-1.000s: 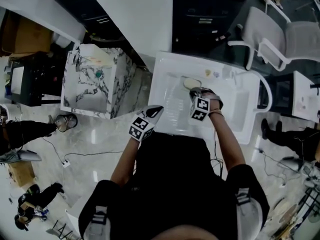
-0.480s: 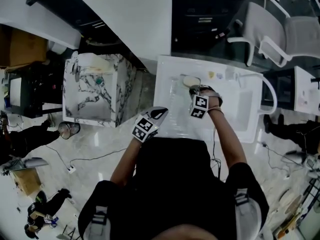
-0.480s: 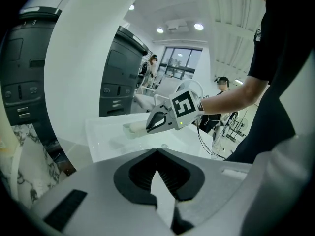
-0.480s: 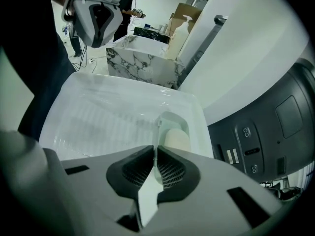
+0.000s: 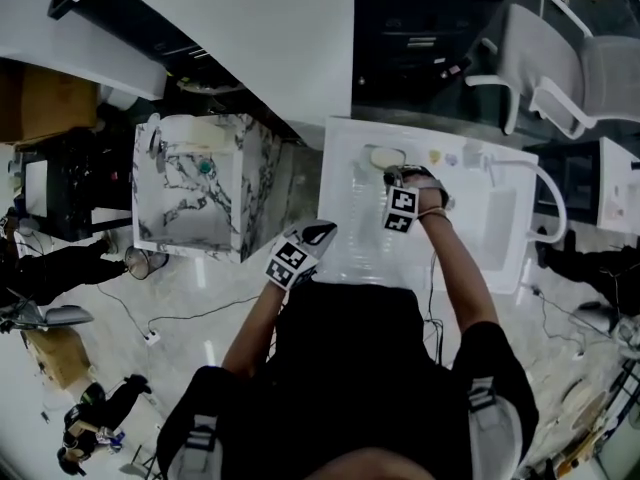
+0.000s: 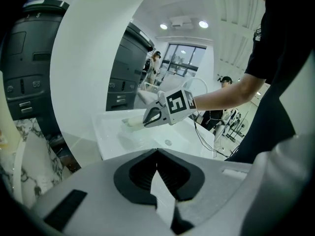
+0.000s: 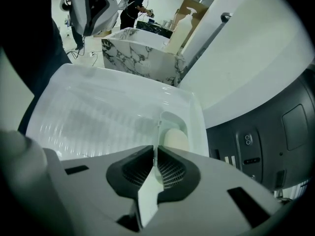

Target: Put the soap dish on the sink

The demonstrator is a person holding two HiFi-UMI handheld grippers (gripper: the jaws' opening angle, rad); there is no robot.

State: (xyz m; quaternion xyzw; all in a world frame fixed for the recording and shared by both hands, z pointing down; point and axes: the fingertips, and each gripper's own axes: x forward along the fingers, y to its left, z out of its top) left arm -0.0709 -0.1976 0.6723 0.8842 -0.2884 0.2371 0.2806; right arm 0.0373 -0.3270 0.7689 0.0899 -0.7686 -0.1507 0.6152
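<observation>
Soap dish (image 5: 385, 156) with its pale soap sat at the back edge of the sink (image 5: 345, 230). Our right gripper (image 5: 392, 177) was pinched, seemingly on its thin rim. Our left gripper (image 5: 318, 231) hovered near the sink's front corner, jaws together, empty.

Glossy and smooth: white rectangular sink (image 5: 338, 208), basin floor ribbed. Pale-green translucent plastic soap dish (image 7: 170, 118), thin-walled, shiny. Right gripper (image 7: 155, 154): matt grey plastic, black ribbed pads (image 7: 172, 173). White grey-veined marble block (image 5: 200, 183), polished. Pale floor (image 5: 200, 288) reflective.
</observation>
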